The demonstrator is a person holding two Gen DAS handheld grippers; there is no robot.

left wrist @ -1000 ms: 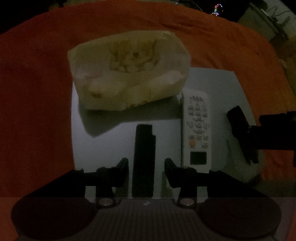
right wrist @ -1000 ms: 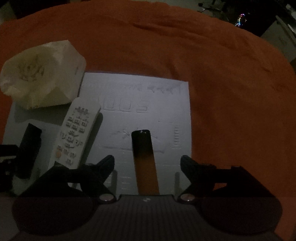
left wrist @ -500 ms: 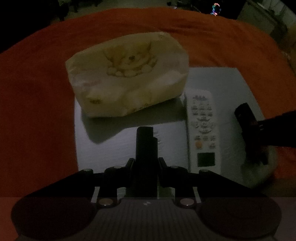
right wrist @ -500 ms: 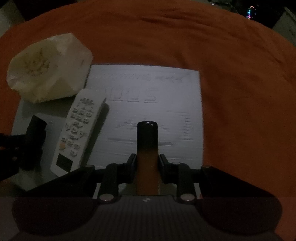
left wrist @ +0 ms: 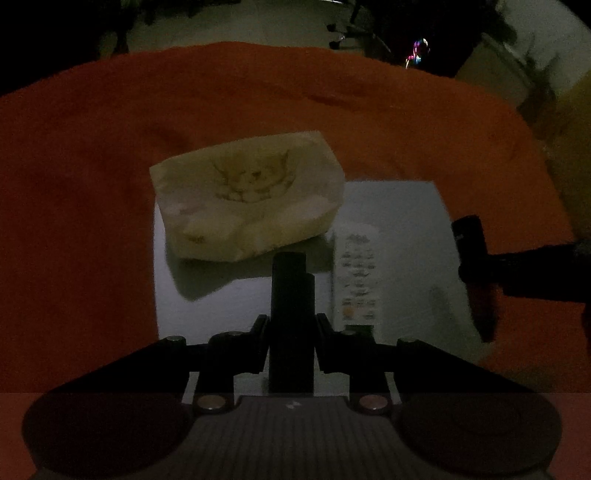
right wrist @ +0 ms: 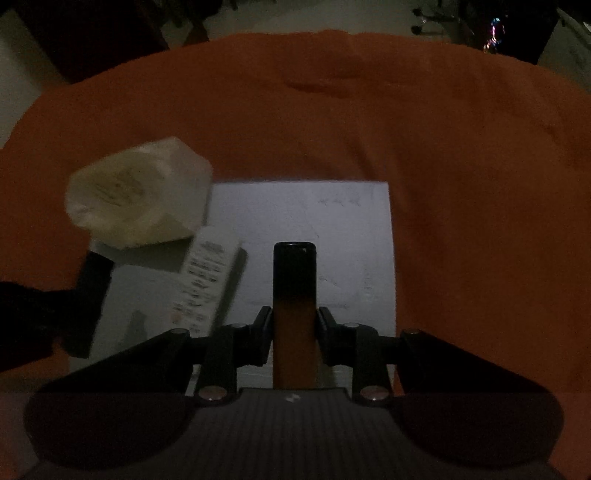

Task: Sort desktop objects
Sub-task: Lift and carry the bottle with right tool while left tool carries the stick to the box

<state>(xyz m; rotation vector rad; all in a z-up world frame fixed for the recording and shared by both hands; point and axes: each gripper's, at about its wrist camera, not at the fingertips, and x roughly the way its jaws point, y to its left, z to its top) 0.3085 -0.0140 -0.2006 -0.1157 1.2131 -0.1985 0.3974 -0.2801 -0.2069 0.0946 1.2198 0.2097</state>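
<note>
My left gripper (left wrist: 291, 334) is shut on a long black block (left wrist: 291, 291) and holds it above the white board (left wrist: 399, 236). My right gripper (right wrist: 294, 328) is shut on a black-and-orange cylinder (right wrist: 294, 291), also lifted above the board (right wrist: 325, 229). A white remote (left wrist: 357, 277) lies on the board between them; it also shows in the right wrist view (right wrist: 205, 280). A cream tissue pack (left wrist: 245, 195) with a cartoon print rests on the board's far left corner, and shows in the right wrist view (right wrist: 138, 192). Each view shows the other gripper's object at its edge.
An orange cloth (left wrist: 74, 221) covers the table all around the board. Beyond the cloth's far edge lie a dim floor and chair legs (left wrist: 347, 33). The scene is very dark.
Both grippers closed on their objects and lifted them off the board. Both cameras have risen and pulled back, so the board looks smaller.
</note>
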